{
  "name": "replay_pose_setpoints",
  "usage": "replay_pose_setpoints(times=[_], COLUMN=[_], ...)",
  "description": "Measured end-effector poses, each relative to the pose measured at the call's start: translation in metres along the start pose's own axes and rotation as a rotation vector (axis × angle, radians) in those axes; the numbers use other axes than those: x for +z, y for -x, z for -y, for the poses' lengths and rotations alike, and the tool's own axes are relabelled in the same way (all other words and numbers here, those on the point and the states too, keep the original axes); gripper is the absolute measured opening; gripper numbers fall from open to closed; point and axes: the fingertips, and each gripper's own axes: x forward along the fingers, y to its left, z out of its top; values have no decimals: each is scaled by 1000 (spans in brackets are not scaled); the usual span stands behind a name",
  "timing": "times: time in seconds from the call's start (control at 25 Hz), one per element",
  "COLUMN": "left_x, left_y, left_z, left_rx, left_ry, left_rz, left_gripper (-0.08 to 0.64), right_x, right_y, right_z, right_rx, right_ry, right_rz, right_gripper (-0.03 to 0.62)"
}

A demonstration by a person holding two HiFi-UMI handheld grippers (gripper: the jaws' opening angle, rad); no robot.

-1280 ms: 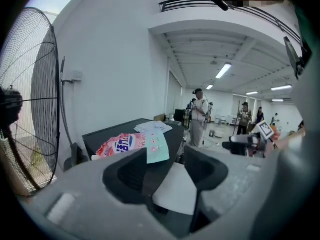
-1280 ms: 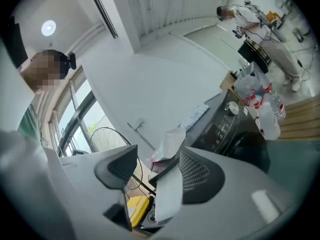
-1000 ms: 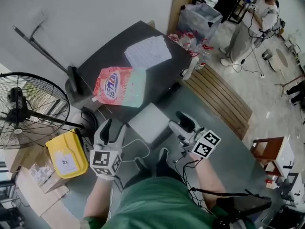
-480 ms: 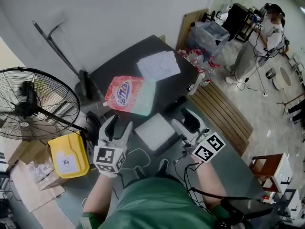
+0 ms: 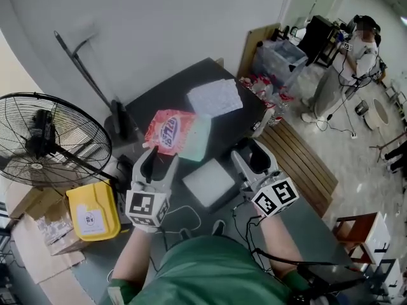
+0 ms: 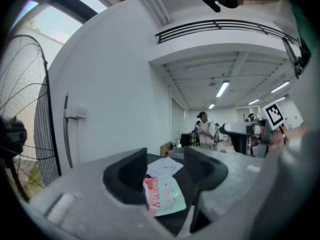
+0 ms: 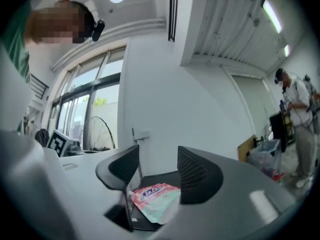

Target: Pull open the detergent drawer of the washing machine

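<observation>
Step in hand: approach, by my reading. Nothing is gripped and no pull has begun.

Left gripper (image 5: 159,164) and right gripper (image 5: 252,160) are held level, side by side, at the near edge of a dark top (image 5: 156,103). I take this for the washer's top; nothing else of the washer shows.

- Left gripper: jaws apart and empty. Only the far pouch (image 6: 162,196) shows through the gap.
- Right gripper: jaws partly apart and have just been closing a little. Nothing is between them.

Drawer: not identified. A white block (image 5: 210,182) juts out at the near edge, between the two grippers and touching neither. It could be the drawer or its front, but I cannot tell. Its upper face looks plain, with no compartments seen.

On the top: the pouch, with a white sheet (image 5: 214,97) behind it.

Next move, as I judge it: lower one gripper to the washer's front, find the drawer's lip, close on it and pull straight back toward the body.

Hidden or hard to make out:
- The front panel is hidden entirely, because the head view looks steeply down past it.
- Neither gripper view shows the block.
- The block's far end is lost against the dark top.

Off to the left stand a fan (image 5: 44,142) and a yellow can (image 5: 93,211). A person (image 5: 340,75) stands well apart at the right.
</observation>
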Motion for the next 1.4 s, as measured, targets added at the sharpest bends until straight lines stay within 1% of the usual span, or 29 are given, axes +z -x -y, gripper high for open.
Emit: replay_pose_setpoints(times=[0.12, 0.28, 0.4, 0.84, 1.08, 1.4], left_x=[9, 11, 11, 6, 4, 2], left_y=[3, 5, 5, 2, 1, 2], left_z=[-7, -13, -12, -9, -8, -7], left_rx=[18, 32, 31, 25, 37, 47], left_ry=[-13, -13, -14, -15, -8, -8], left_rz=[16, 20, 17, 2, -8, -8], left_gripper=[230, 230, 230, 230, 219, 216], right_x=[4, 2, 3, 4, 7, 6], right_y=[0, 1, 1, 2, 5, 6], right_z=[9, 17, 18, 16, 17, 16], right_rx=[-93, -223, -255, -253, -257, -231], right_ry=[119, 257, 325, 369, 363, 366], right_rz=[-35, -107, -119, -114, -112, -109], right_gripper=[238, 212, 204, 200, 187, 186])
